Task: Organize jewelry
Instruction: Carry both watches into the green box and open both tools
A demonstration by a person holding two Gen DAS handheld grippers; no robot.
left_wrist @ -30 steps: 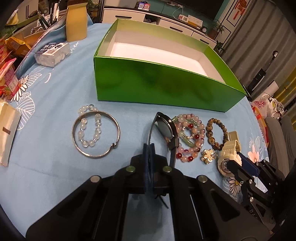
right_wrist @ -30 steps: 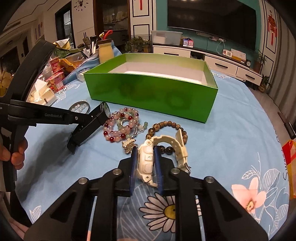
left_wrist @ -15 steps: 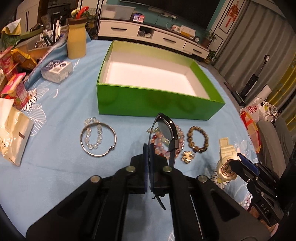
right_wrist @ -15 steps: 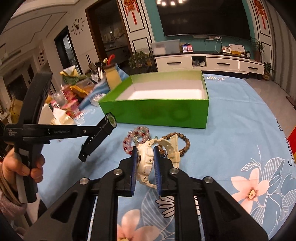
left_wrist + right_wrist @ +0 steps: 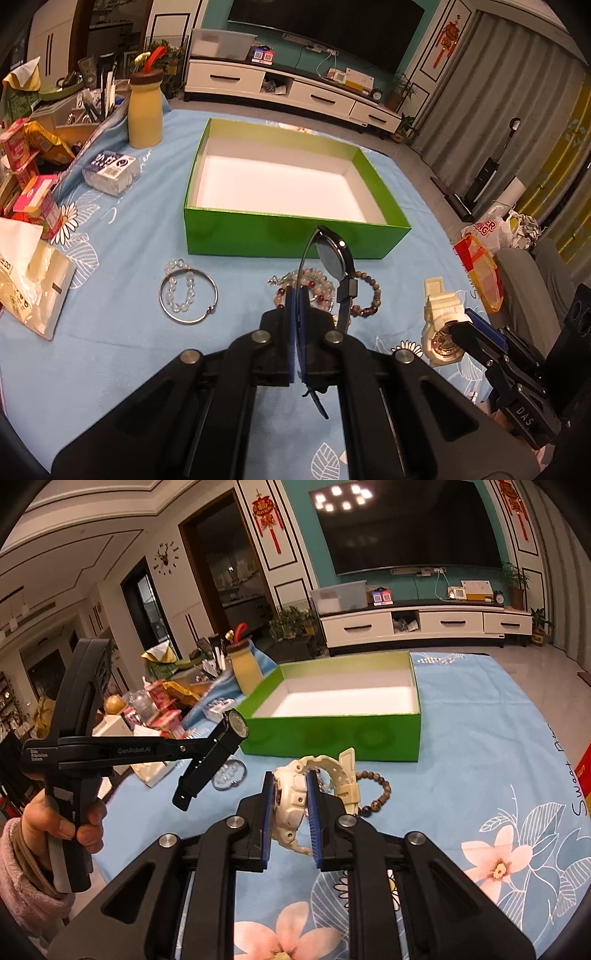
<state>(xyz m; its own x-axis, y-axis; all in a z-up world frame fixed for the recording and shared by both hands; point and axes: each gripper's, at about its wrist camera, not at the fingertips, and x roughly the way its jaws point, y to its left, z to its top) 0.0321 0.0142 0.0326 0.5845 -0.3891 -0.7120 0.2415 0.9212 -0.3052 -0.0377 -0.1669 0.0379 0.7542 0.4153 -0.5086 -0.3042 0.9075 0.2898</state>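
The left gripper (image 5: pixel 296 325) is pressed together on the strap of a black watch (image 5: pixel 334 258), which it holds in the air with the dial just in front of the near wall of the green box (image 5: pixel 295 236). The right gripper (image 5: pixel 290 812) is clamped on the case of a cream watch (image 5: pixel 291 794), raised above the table, its strap curling up past the fingertips. Under both lies a light-blue tablecloth (image 5: pixel 480 738) printed with flowers and leaves; the open green box with its white floor sits farther back on it. Behind are a white TV cabinet (image 5: pixel 424 626) below a large dark screen (image 5: pixel 406 528) on a teal wall, and grey curtains (image 5: pixel 498 92). A bare hand (image 5: pixel 70 823) in a pink sleeve grips the left tool's handle, its arm level. On the cloth lie one silver bangle (image 5: pixel 188 297) ringing one clear bead bracelet (image 5: pixel 181 288), one brown bead bracelet (image 5: pixel 369 295), and a pile of pink and red bead bracelets (image 5: pixel 314 286), count unclear. Two watches in all.
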